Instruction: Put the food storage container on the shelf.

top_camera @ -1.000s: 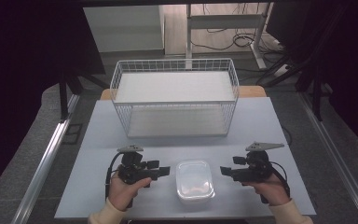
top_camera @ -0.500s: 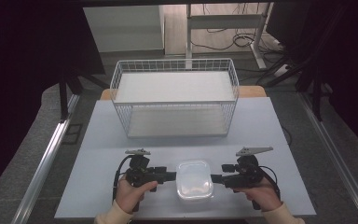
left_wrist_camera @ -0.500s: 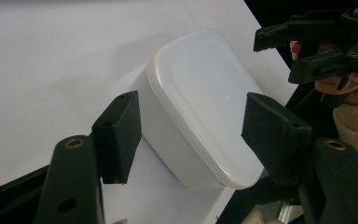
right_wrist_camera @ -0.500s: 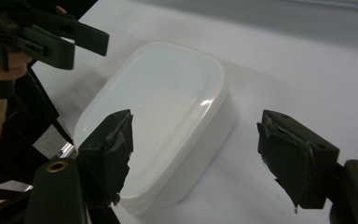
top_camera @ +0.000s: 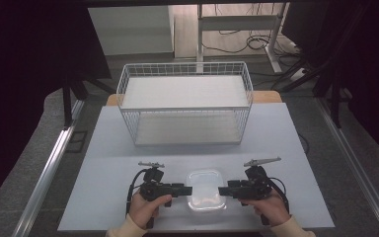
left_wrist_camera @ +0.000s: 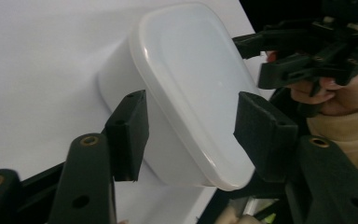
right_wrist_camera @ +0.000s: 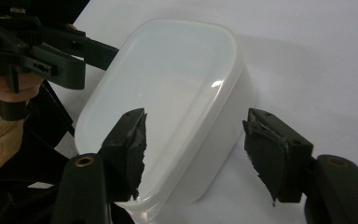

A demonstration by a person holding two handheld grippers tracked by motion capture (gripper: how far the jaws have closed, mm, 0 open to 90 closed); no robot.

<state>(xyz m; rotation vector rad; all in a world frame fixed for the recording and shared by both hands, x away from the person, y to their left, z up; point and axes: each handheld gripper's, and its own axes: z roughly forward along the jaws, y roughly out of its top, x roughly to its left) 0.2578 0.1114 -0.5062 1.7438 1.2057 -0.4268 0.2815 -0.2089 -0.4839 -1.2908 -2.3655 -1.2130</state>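
Left gripper point(top_camera: 187, 189) and right gripper point(top_camera: 223, 190): jaws have just been closing, each pair straddling one end of the lidded plastic container point(top_camera: 206, 189). In both gripper views the pads look just short of the walls, so jaws apart, nothing clamped yet. Container sits on the white table point(top_camera: 103, 163) between the two grippers, lid on. Beyond it, well apart, the wire basket point(top_camera: 185, 103). Step: two-sided grasp approach. Next likely needs both pairs squeezed evenly onto the sides before any lift.
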